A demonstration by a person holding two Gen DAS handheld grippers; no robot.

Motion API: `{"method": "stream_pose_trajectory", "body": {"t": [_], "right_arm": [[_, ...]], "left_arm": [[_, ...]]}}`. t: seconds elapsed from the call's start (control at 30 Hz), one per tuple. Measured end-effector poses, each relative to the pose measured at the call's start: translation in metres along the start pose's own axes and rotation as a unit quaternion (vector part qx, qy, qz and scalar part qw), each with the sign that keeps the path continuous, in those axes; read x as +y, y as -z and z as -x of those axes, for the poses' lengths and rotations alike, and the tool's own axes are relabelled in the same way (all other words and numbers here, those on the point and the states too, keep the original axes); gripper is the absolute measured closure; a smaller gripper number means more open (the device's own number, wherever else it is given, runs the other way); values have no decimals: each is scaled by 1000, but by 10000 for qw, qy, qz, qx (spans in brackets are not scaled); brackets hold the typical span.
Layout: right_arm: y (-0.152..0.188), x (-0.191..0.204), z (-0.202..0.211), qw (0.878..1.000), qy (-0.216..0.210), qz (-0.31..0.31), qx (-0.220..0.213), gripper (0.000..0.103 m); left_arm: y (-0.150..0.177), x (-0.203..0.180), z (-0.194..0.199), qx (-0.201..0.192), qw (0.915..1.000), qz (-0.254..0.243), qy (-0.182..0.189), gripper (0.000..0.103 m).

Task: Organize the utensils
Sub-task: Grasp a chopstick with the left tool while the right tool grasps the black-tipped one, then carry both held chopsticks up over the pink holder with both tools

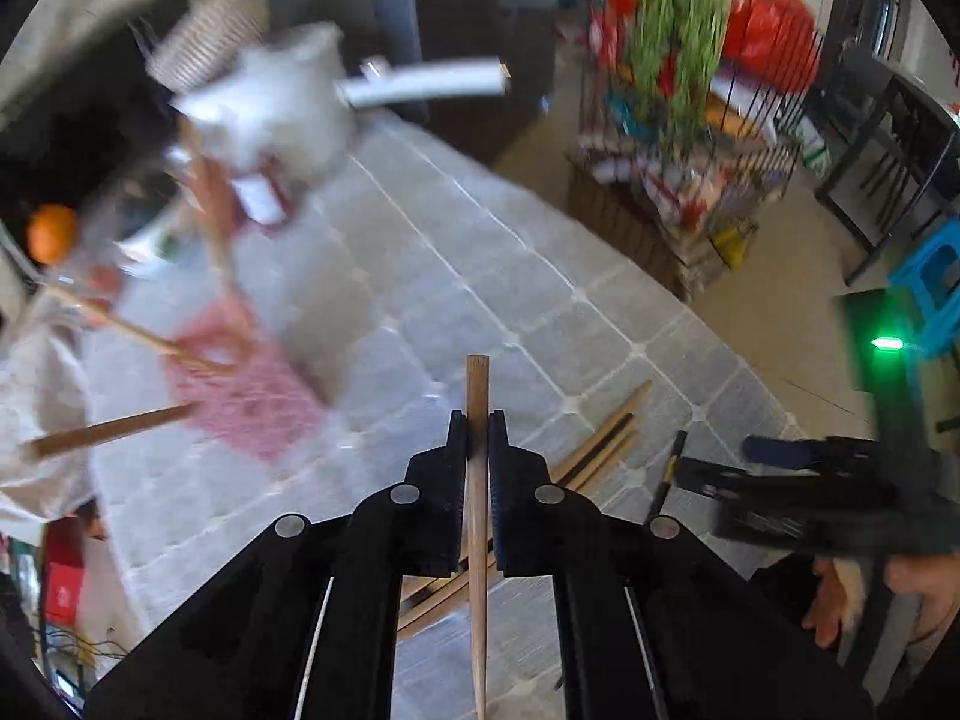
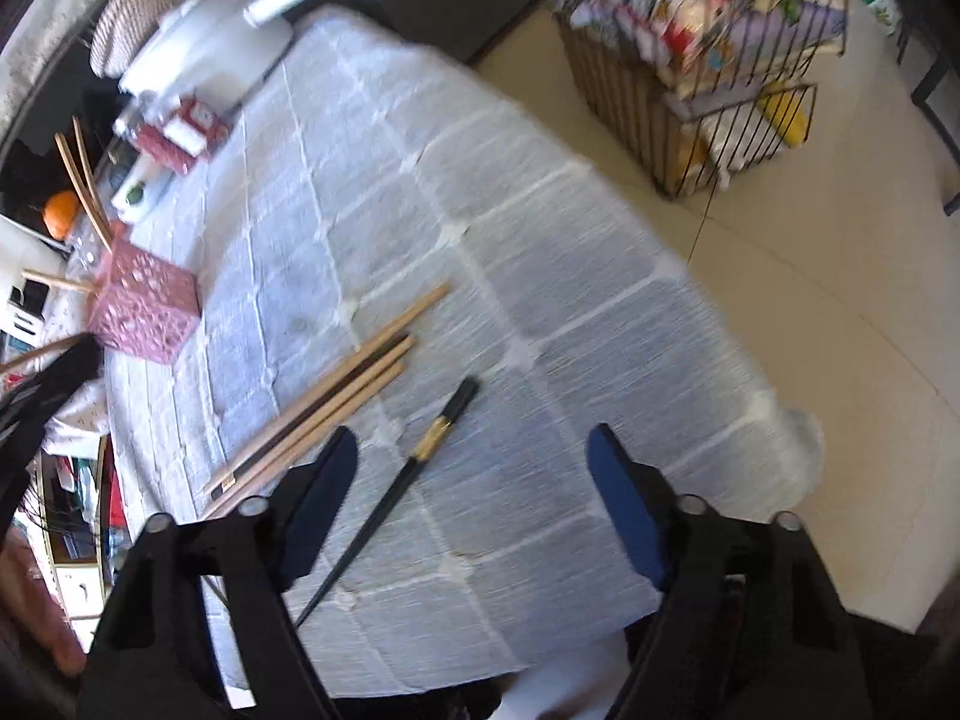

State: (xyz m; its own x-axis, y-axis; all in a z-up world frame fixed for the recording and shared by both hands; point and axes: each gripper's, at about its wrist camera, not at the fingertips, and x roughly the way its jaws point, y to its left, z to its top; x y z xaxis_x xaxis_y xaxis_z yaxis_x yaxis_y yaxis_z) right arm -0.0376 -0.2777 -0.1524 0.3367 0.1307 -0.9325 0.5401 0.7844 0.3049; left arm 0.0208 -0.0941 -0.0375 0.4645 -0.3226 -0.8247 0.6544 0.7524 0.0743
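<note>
My left gripper is shut on a wooden chopstick and holds it above the grey tiled tablecloth. A pink perforated holder with several wooden chopsticks in it stands to the left, also in the right wrist view. Several wooden chopsticks lie loose on the cloth, and a black chopstick lies beside them. My right gripper is open and empty, above the black chopstick. It shows at the right in the left wrist view.
A white pot with a long handle, a woven basket and an orange stand at the far left of the table. A wire rack of packages stands on the floor beyond the table's right edge.
</note>
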Motion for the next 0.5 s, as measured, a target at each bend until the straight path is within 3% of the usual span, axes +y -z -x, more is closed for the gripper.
{"method": "stream_pose_trajectory", "body": {"t": [0.13,0.2,0.23,0.27,0.33,0.5], "right_arm": [[3,9,-21,9992,129,-216,321,48],[5,16,-22,9992,285,-210,172,51],[5,18,-22,9989,384,-223,151,59],[6,20,-22,9985,469,-261,81,73],[7,25,-24,9979,601,-251,-12,84],[8,32,-23,9983,557,-104,-156,96]], "left_arm": [[11,6,41,-530,9975,28,-472,96],[17,10,55,-679,9960,61,-584,96],[19,12,63,-752,9952,85,-626,96],[22,14,65,-798,9945,94,-672,96],[25,15,73,-922,9930,134,-729,96],[30,16,85,-1108,9907,204,-768,96]]}}
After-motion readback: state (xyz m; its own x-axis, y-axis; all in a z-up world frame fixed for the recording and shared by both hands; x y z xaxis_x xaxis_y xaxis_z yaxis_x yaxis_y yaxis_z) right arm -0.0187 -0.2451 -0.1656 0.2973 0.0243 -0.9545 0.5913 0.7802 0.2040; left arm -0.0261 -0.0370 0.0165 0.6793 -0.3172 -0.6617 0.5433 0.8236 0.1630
